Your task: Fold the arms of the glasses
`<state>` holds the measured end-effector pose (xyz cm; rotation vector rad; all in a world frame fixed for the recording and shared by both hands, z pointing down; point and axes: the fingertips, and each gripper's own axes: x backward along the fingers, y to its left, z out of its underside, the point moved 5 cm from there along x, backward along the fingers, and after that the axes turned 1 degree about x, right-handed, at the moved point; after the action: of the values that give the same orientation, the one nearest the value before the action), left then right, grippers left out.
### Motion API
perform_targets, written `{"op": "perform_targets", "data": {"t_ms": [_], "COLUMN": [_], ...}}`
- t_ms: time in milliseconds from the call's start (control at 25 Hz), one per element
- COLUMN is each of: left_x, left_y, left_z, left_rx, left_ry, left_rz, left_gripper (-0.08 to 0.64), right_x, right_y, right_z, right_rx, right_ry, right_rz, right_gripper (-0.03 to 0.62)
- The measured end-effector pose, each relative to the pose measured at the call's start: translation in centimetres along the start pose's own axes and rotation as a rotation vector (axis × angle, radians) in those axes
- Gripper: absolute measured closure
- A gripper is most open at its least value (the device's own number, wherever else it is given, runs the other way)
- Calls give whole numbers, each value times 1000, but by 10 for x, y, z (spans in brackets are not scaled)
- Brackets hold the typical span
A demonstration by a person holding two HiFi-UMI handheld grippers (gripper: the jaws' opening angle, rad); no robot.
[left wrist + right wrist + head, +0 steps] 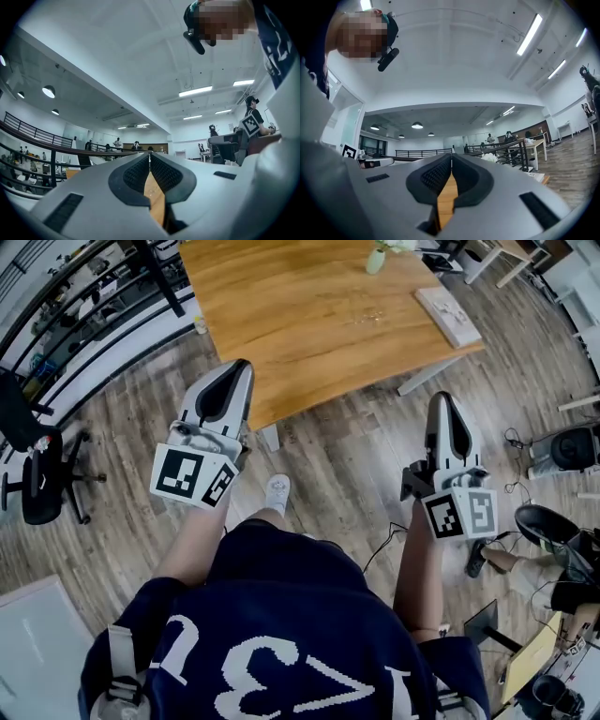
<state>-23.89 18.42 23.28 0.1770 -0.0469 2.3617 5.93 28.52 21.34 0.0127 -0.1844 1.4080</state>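
No glasses show in any view. In the head view my left gripper [241, 365] is held out over the near edge of a wooden table [309, 324], jaws shut with nothing between them. My right gripper [441, 397] hangs over the floor just off the table's near right side, also shut and empty. Both gripper views look nearly level across a large office hall. The left gripper's [149, 155] black pads meet at the tips, with a strip of tabletop showing under them. The right gripper [451, 156] looks the same.
A book [448, 315] lies at the table's right edge and a pale vase [375, 259] stands at its far side. A black office chair [37, 474] is at the left. A seated person's legs and shoes [548, 531] and cables are at the right. Railings run along the far left.
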Motion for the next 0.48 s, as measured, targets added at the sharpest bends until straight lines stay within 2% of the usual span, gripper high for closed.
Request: {"op": "perform_targets", "data": {"t_ms": [240,360,480], "left_x": [-51,-69,-84], "left_y": [49,67,79], "left_z": [1,8,17], "left_rx": [-7,-13,14], "left_ry": [-4,12,23], "left_rz": [64,71,68], "left_gripper": [535,534,535], "right_x": [-50,-68,-84], "right_y": [-4,-7,-15], "right_z": [5,12,18], "right_rx": [-14,-17,-17], "right_ry": [-18,0,27], "right_rz": [54,71,76], "right_gripper": [565,565,565]}}
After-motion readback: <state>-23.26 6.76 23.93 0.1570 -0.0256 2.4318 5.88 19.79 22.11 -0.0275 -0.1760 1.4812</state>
